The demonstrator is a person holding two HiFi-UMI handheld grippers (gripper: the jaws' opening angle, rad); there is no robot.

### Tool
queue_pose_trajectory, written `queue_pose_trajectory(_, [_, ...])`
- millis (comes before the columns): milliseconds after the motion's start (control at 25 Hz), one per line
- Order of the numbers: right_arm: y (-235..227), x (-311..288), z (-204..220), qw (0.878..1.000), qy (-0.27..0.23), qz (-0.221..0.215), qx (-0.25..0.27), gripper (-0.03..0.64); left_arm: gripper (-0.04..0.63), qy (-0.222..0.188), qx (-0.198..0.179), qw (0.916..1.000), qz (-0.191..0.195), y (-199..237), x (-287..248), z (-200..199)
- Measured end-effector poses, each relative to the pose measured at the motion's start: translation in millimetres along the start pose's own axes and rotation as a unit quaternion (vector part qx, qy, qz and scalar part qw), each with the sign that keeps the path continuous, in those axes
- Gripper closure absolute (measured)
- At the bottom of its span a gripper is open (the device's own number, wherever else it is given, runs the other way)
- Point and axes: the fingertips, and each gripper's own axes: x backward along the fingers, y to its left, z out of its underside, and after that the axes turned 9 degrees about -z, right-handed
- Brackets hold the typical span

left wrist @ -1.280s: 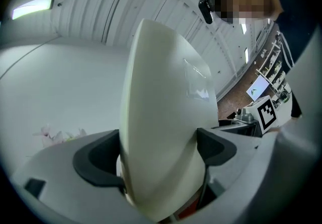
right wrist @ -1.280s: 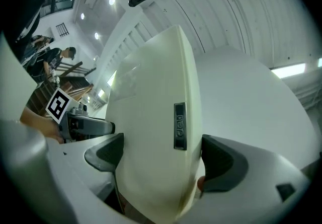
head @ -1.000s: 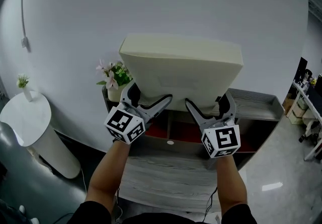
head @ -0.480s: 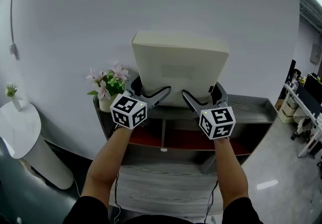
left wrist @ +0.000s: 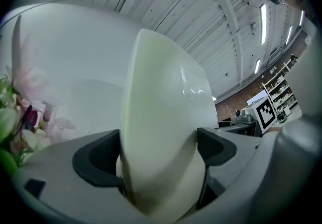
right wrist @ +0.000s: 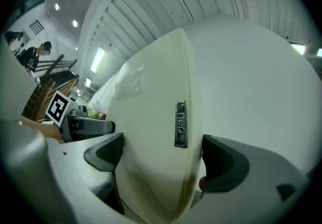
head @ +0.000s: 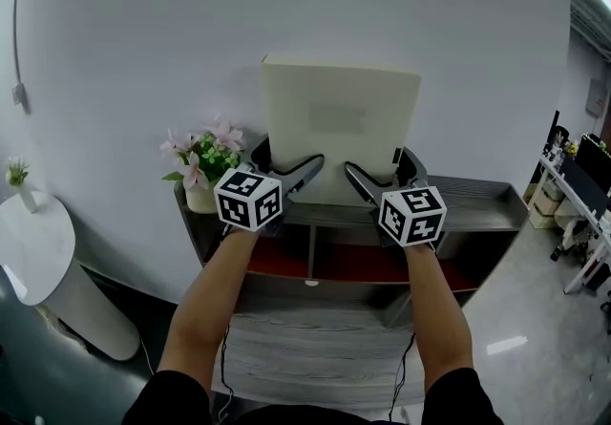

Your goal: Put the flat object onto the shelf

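Holding the flat cushion (head: pixel 341 127) upright over the shelf (head: pixel 477 196)
We clamp its bottom edge in left tongs (head: pixel 291 163) and right tongs (head: pixel 377 165).

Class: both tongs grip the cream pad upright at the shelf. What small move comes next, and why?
Probably lower the flat cream rectangular cushion until its bottom edge sits on the grey wooden shelf: the left tongs and right tongs both clamp it upright there.
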Motion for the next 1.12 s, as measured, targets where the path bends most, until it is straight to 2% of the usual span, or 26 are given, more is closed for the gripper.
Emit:
queue_pose_trajectory(200, [-5,-4,2,1.000,-0.012,-0.001,-0.023,0.141,0.123,-0.008,0.014,0.9999,0.004,5,-4,0])
queue_pose_trajectory(360, [-3,-2,5,1.000,-0.009,0.000,-0.016,0.141,0.120,-0.016,0.011,0.9998,-0.009,4,0,-2])
queue_pose_trajectory(600, [-1,-2,12,1.000,0.013,0.001,-0.004,0.141,0.120,-0.032,-0.018,0.9977,-0.057,6,13,-5])
queue_pose_trajectory(880, [3,9,4,1.000,0.002,0.024,0.017,0.140,0.120,-0.034,-0.040,0.9964,-0.067,-6,25,-4])
queue_pose_trajectory(1120, [7,18,6,0.999,0.006,0.028,0.027,0.141,0.120,-0.046,-0.064,0.9942,-0.073,-21,34,-6])
